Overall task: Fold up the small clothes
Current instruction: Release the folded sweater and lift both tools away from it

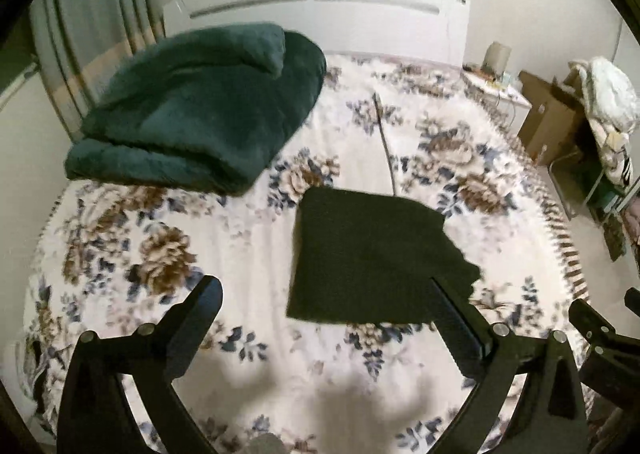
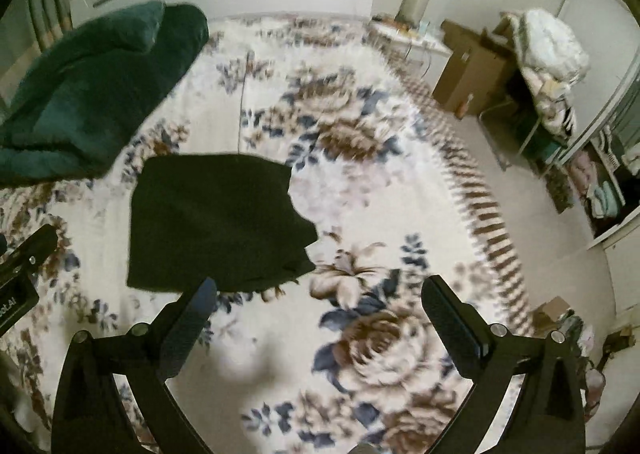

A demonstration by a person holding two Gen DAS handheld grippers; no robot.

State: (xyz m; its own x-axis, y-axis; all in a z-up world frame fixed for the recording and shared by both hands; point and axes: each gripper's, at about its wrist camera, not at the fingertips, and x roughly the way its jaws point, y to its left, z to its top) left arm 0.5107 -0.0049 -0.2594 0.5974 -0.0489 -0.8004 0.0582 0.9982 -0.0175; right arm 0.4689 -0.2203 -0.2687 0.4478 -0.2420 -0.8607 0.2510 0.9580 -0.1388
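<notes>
A small dark garment (image 1: 368, 258) lies folded flat on the floral bedspread (image 1: 240, 238); it also shows in the right wrist view (image 2: 216, 222). My left gripper (image 1: 324, 290) is open and empty, held above the bed, its right finger just over the garment's near right corner. My right gripper (image 2: 320, 290) is open and empty, to the right of the garment, its left finger near the garment's near edge. The right gripper's tip shows at the left wrist view's right edge (image 1: 588, 318).
A folded dark green blanket (image 1: 200, 110) lies at the bed's far left, by the white headboard (image 1: 320, 14). A thin cord (image 1: 384, 134) runs across the bedspread. Right of the bed stand cardboard boxes (image 2: 468, 66), a chair heaped with laundry (image 2: 548, 50) and an open wardrobe (image 2: 608, 190).
</notes>
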